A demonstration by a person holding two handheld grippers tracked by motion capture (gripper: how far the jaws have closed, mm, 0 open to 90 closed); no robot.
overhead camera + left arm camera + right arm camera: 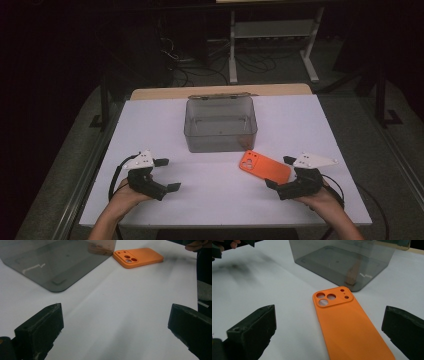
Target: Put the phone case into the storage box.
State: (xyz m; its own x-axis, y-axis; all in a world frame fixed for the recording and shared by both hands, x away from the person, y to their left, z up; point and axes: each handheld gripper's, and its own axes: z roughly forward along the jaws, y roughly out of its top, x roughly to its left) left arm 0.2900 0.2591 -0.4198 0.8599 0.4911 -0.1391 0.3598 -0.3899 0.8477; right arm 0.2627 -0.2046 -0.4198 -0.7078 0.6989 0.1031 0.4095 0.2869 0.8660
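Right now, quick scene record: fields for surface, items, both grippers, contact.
surface: white table
container: clear grey bin, upright, open top, near the middle of the table
item: orange phone case, flat, camera cutouts toward the bin, apart from it
left gripper: open, nothing between the jaws
right gripper: open, beside the case
contact: none visible with the case

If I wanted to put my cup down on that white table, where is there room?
Widest bare patch: the white table between the left gripper and right gripper, in front of the smoky plastic bin. Strips either side of the bin are bare too. It is crowded at front right, where the orange phone case lies close to the right gripper.
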